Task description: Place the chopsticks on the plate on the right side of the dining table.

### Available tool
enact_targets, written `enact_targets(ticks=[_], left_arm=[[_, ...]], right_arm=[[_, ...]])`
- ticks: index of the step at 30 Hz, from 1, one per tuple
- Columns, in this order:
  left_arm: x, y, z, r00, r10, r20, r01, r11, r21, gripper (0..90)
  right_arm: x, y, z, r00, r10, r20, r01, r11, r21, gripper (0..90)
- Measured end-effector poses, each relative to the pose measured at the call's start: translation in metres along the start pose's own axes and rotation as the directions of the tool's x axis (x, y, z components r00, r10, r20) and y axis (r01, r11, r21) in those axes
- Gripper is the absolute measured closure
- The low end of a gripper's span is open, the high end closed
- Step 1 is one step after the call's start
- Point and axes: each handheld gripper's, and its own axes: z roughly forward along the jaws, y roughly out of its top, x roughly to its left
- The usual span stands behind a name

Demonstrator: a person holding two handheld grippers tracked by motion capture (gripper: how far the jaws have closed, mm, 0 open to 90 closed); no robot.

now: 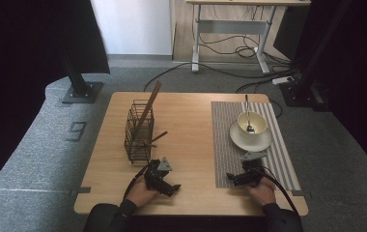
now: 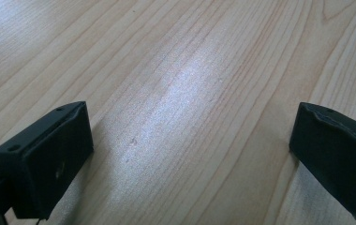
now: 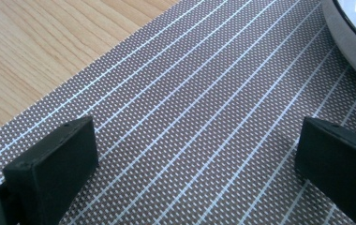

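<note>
I hold my left gripper [image 1: 172, 188] low over the bare wood of the table [image 1: 186, 125], near its front edge, and its jaws stand wide apart with nothing between them; in the left gripper view I see just pale wood grain in the gap. My right gripper [image 1: 231, 178] rests over the near end of the striped grey placemat [image 1: 222, 145], its jaws likewise spread wide and empty, with the woven mat showing between them in the right gripper view. Just beyond it on the mat sits a white saucer [image 1: 263, 141] bearing a white bowl [image 1: 258, 123], and a metal spoon [image 1: 248, 116] stands in the bowl with its handle leaning toward the far side. To the left, well apart from the mat, a black wire basket [image 1: 138, 130] stands on the wood, holding a long wooden stick [image 1: 150, 106] that tilts up and out of it.
</note>
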Motion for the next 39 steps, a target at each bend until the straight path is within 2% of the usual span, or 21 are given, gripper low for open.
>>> enact_targets(ticks=[25,34,39], left_arm=[[0.0003,0.0004,0.0002,1.0,0.003,0.0,-0.003,1.0,0.002,0.0],[0.0,0.0004,0.0004,1.0,0.0,0.0,0.0,1.0,-0.001,0.0],[0.0,0.0004,0.0004,1.0,-0.001,0.0,0.001,1.0,-0.001,0.0]], right_arm=[[-0.0001,0.0011,0.0011,1.0,0.006,0.007,-0.006,1.0,-0.001,0.0],[0.0045,0.0008,0.0002,0.9985,0.04,0.038,-0.04,0.999,0.001,0.0],[0.0064,0.0011,-0.0014,0.999,0.035,0.028,-0.035,0.999,0.005,0.0]])
